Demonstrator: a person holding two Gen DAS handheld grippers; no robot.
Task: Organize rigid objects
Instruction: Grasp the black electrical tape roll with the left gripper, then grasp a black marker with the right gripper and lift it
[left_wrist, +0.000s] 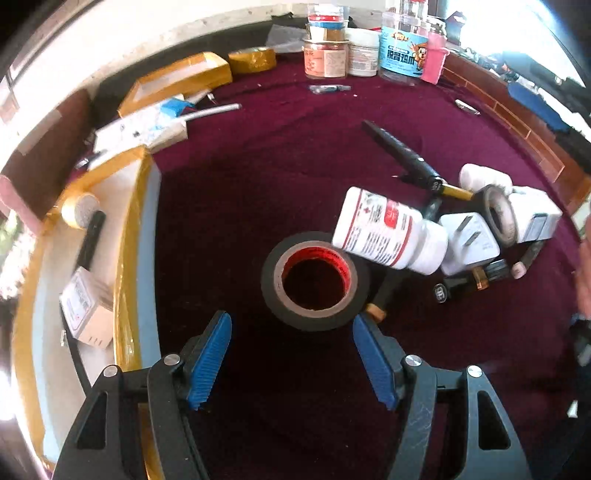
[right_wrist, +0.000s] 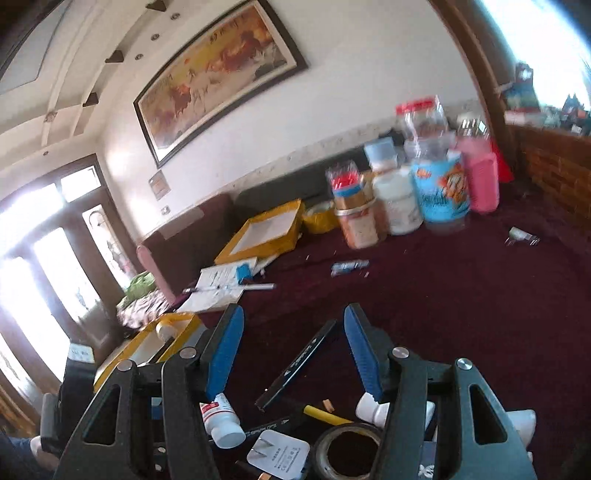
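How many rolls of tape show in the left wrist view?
3. A black roll lies just ahead of the open left gripper, a grey-rimmed roll leans in the pile at right, and a yellow roll sits at the far edge. Others may be hidden.

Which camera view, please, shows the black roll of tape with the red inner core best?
The left wrist view: the black roll of tape with the red inner core lies whole and sharp, centred. The right wrist view does not show it.
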